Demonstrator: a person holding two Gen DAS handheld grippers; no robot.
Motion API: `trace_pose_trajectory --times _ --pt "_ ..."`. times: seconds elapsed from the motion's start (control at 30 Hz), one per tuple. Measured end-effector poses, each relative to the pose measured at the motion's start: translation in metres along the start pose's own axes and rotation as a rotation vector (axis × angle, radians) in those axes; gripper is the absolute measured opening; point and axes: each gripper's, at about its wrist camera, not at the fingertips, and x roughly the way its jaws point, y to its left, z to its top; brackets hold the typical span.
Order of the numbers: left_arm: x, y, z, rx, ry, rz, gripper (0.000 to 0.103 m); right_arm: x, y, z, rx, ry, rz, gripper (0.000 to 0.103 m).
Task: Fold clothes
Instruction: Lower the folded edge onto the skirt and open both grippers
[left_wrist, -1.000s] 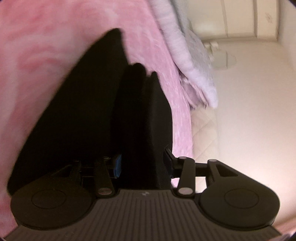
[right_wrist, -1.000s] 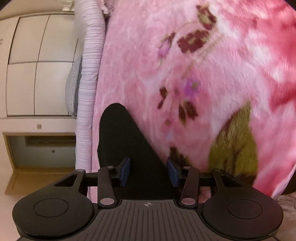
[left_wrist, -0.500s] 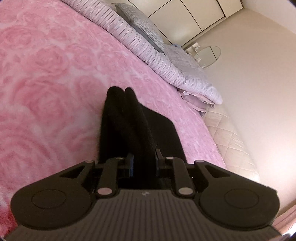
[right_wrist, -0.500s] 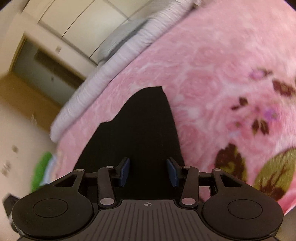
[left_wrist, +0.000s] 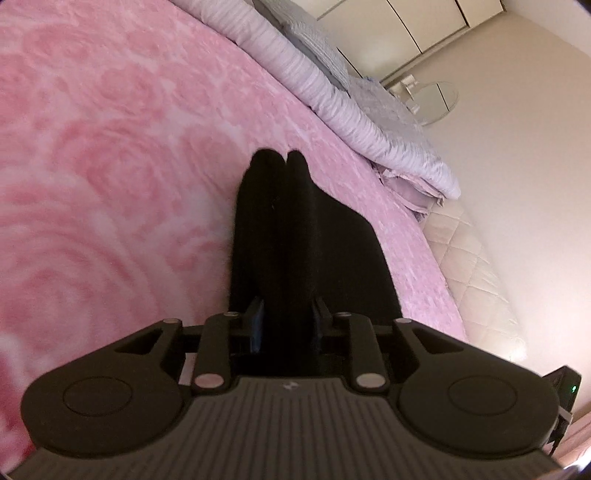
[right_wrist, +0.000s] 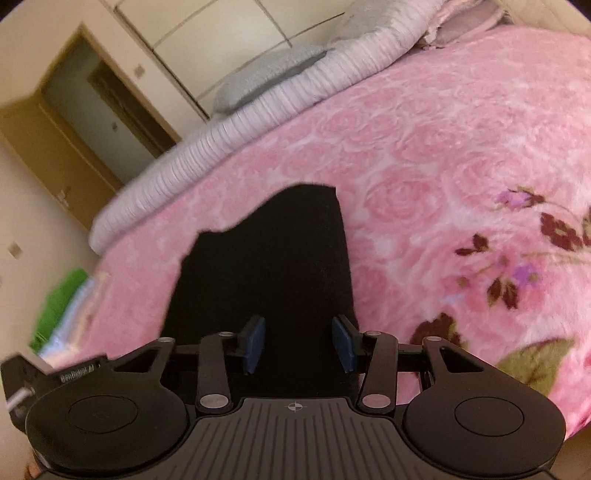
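A black garment (left_wrist: 303, 236) lies on the pink rose-patterned blanket (left_wrist: 110, 166). In the left wrist view my left gripper (left_wrist: 286, 321) is shut on a bunched fold of it, which runs forward in two ridges. In the right wrist view the same black garment (right_wrist: 273, 266) spreads flat under my right gripper (right_wrist: 297, 341). Its blue pads (right_wrist: 255, 343) stand apart with cloth between and below them. Whether the pads touch the cloth I cannot tell.
A rolled lilac striped quilt (left_wrist: 332, 96) and a grey pillow (right_wrist: 266, 74) lie along the bed's far side. The quilted mattress edge (left_wrist: 472, 273) shows at right. White wardrobe doors (right_wrist: 221, 26), a doorway (right_wrist: 92, 110) and something green (right_wrist: 59, 299) stand beyond the bed.
Both grippers have swung round, so the views now look across the bed toward the quilt. The left gripper closed on the black fold. The right pads stayed apart.
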Motion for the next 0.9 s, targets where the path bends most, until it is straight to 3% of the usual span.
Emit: trace_pose_trajectory --times 0.2,0.3,0.37,0.47,0.63,0.77,0.9 --pt "-0.029 0.016 -0.029 -0.161 0.016 -0.025 0.029 -0.028 -0.009 -0.013 0.032 -0.003 0.032 0.045" --pt "-0.02 0.015 -0.035 -0.182 0.016 -0.007 0.025 -0.025 -0.008 -0.021 0.022 0.029 0.028 0.035" --pt "-0.012 0.011 -0.034 -0.136 0.014 0.046 0.018 -0.016 0.002 -0.027 -0.064 0.02 -0.013 0.031" --pt "-0.002 0.001 -0.032 -0.049 0.014 0.12 0.018 0.002 0.018 -0.036 -0.244 0.035 -0.087 0.03" --pt "-0.006 -0.021 -0.031 0.073 0.019 0.201 0.022 -0.002 0.032 -0.035 -0.35 0.067 -0.117 0.03" --pt "-0.018 -0.037 -0.017 0.134 0.01 0.214 0.023 -0.014 0.025 -0.024 -0.315 0.029 -0.066 0.03" --pt "-0.016 -0.048 0.01 0.168 0.0 0.179 0.034 -0.013 0.014 0.006 -0.233 0.014 -0.036 0.03"
